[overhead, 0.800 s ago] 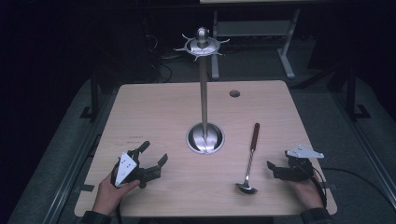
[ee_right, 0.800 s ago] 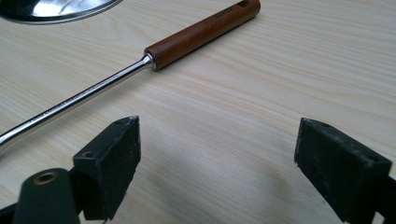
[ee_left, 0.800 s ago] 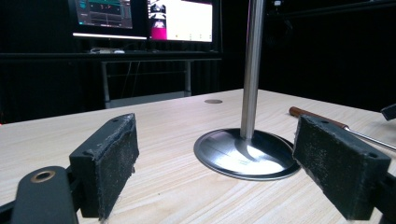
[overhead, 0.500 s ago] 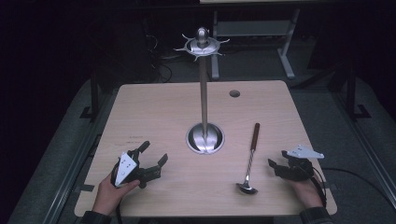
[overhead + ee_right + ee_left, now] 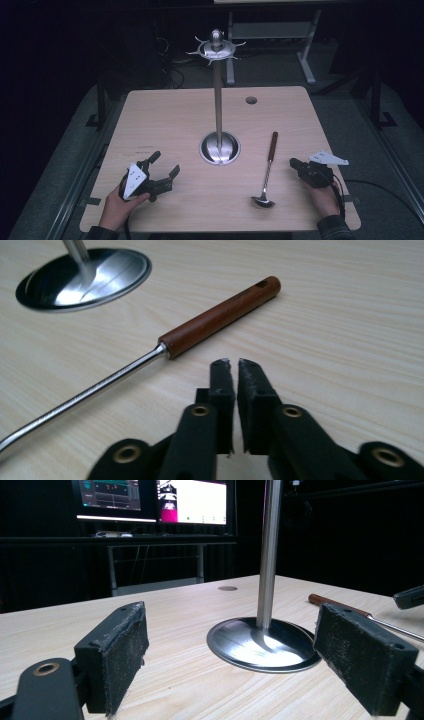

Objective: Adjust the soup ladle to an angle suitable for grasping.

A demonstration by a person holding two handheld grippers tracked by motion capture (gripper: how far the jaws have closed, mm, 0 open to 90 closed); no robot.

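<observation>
A metal ladle (image 5: 267,170) with a brown wooden handle (image 5: 220,316) lies on the wooden table (image 5: 165,120), bowl toward the front edge. Left of it stands a tall steel utensil stand (image 5: 218,100) on a round base (image 5: 262,645), with a hooked crown at the top. My right gripper (image 5: 294,164) rests on the table just right of the ladle, its jaws shut with nothing between them (image 5: 234,365). At the front left my left gripper (image 5: 165,165) is open and empty, its wide-apart pads (image 5: 117,655) pointing at the stand's base.
A small round hole (image 5: 251,100) sits near the table's far right edge. Monitors (image 5: 155,500) and a desk frame stand beyond the table in the dark. Bare tabletop lies between the two grippers and behind the stand.
</observation>
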